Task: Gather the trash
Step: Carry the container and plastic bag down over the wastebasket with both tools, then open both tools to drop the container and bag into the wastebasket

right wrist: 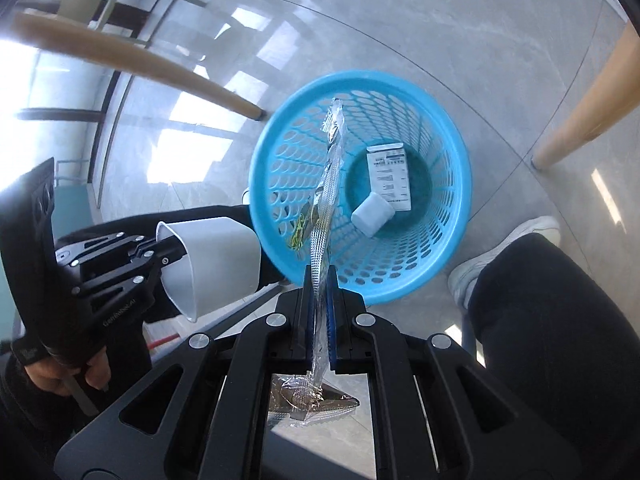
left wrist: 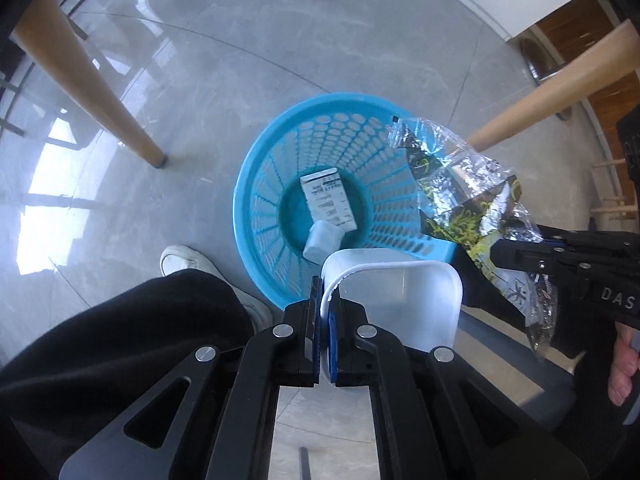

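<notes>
Both tools loaded over the bin. My left gripper is clamped on the rim of a white plastic cup, thin wall pinched between the pads; my right gripper is clenched on a crinkled clear wrapper with a dark printed panel. Blue basket sits on the grey floor right below, perforated walls, solid bottom, already holding a small white carton and a pale wad. Risks: the cup hangs over the near rim rather than the centre, so letting go here could bounce it off the lip onto the floor. The wrapper is light, stiff film; it may cling to the pad or drift sideways and miss. It is also long, so its tail may catch the rim. My shoe is just beside the basket; a nudge could shift it.
</notes>
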`<state>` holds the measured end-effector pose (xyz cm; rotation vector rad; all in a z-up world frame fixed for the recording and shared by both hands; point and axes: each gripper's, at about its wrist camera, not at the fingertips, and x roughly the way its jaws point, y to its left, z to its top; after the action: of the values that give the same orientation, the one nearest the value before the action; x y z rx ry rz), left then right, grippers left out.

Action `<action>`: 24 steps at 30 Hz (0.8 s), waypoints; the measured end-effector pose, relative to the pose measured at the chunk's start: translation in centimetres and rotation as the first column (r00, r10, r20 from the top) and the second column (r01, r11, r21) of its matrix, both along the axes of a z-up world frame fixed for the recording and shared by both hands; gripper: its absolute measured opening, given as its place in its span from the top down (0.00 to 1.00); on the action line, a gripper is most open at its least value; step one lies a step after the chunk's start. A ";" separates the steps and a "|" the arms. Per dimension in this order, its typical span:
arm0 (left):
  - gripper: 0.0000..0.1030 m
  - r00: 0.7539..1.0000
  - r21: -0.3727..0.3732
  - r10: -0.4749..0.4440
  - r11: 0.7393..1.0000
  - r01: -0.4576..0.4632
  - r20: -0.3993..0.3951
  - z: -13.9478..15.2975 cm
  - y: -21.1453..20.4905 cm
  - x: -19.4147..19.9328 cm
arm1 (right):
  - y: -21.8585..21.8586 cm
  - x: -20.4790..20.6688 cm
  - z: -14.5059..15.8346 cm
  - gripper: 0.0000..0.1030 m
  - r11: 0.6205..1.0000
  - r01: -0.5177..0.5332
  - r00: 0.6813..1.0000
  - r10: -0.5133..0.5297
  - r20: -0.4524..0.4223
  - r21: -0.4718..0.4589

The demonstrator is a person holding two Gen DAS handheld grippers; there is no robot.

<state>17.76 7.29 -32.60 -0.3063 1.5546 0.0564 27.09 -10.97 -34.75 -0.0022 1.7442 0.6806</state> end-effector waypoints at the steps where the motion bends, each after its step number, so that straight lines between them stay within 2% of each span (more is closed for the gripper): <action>1: 0.98 1.000 0.008 0.000 1.000 0.000 -0.015 -0.7 0.1 0.5 | 0.1 0.3 -0.7 0.96 1.000 0.005 1.000 -0.005 -0.004 -0.014; 11: 0.98 0.997 -0.003 0.003 1.000 -0.003 -0.076 -4.2 0.1 2.3 | 1.3 1.7 -3.7 0.93 1.000 0.017 0.998 -0.019 -0.054 -0.025; 14: 0.97 0.996 -0.008 -0.004 1.000 0.003 -0.088 -4.7 0.0 2.4 | 1.3 2.0 -3.9 0.81 0.999 0.039 0.998 -0.040 -0.053 -0.020; 16: 0.92 0.996 -0.003 -0.004 1.000 0.004 -0.092 -4.8 0.0 2.4 | 1.2 2.1 -4.0 0.66 0.998 0.053 0.997 -0.055 -0.049 -0.035; 17: 0.85 0.995 -0.008 -0.004 1.000 0.003 -0.096 -5.0 0.0 2.4 | 1.2 2.2 -4.2 0.60 0.998 0.059 0.997 -0.060 -0.049 -0.039; 19: 0.60 0.994 0.014 0.000 1.000 0.002 -0.111 -5.3 0.1 2.4 | 1.1 2.4 -4.1 0.43 0.997 0.070 0.996 -0.073 -0.049 -0.043; 20: 0.35 0.993 0.025 0.004 1.000 -0.001 -0.117 -5.4 0.2 2.3 | 0.9 2.5 -4.0 0.36 0.996 0.078 0.996 -0.080 -0.045 -0.042; 21: 0.17 0.993 0.023 0.009 1.000 -0.006 -0.120 -5.5 0.3 2.2 | 0.8 2.7 -3.8 0.18 0.995 0.087 0.996 -0.089 -0.033 -0.043; 22: 0.12 0.992 0.018 0.015 1.000 -0.012 -0.128 -5.6 0.4 2.2 | 0.6 2.8 -3.6 0.11 0.994 0.098 0.995 -0.099 -0.014 -0.044; 24: 0.07 0.988 0.017 0.021 1.000 -0.018 -0.150 -5.9 0.5 2.0 | 0.3 3.1 -3.3 0.09 0.992 0.123 0.992 -0.123 0.001 -0.037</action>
<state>19.77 7.77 -38.53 -0.3104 1.6997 0.1091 30.15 -10.64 -38.04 0.0792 1.7422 0.5586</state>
